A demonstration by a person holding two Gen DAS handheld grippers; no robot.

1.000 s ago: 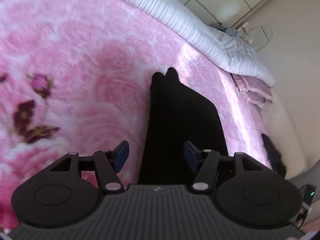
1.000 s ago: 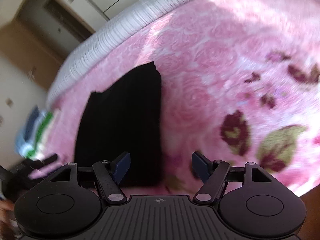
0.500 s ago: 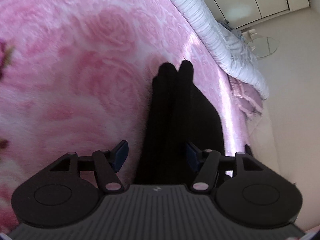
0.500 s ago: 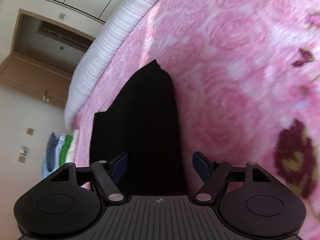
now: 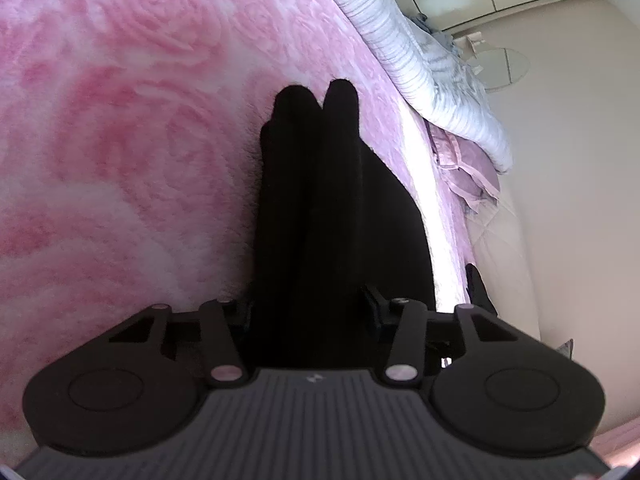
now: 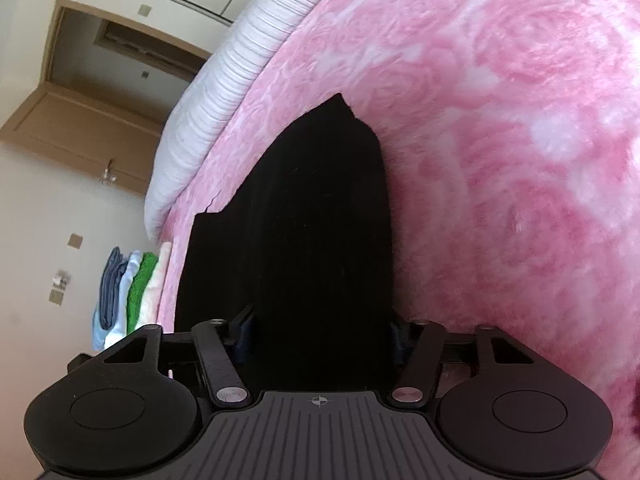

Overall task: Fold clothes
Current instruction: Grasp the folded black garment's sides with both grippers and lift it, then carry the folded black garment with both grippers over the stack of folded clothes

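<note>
Pink rose-pattern blanket [image 5: 120, 128] covering the bed, filling the left and far part of the left wrist view. Black garment [image 5: 332, 216] lying flat on that blanket, running from the near edge toward the far side and ending in two rounded tips side by side. Left gripper [image 5: 310, 304] low over the near end of the garment, jaws apart, one finger at each side edge of the dark cloth; cannot tell whether the pads touch the fabric. White ribbed quilt [image 5: 404, 52] rolled along the far right edge of the bed. Pale pink crumpled cloth [image 5: 464, 168] just beside the quilt's right end. Glass-topped table [image 5: 500, 64] on the floor, far right.

Right wrist view, left to right: wooden door [image 6: 80, 120] in the far left wall; stack of folded clothes [image 6: 128, 288] in blue, white and green at the left edge of the bed; same white quilt [image 6: 224, 92] along the far left; black garment [image 6: 316, 240] in the centre on the blanket [image 6: 520, 140], narrowing to a point at its far end. Right gripper [image 6: 322, 332] at the near end of the garment, jaws apart, fingers straddling the cloth, blue pads partly hidden behind it; contact not determinable.
</note>
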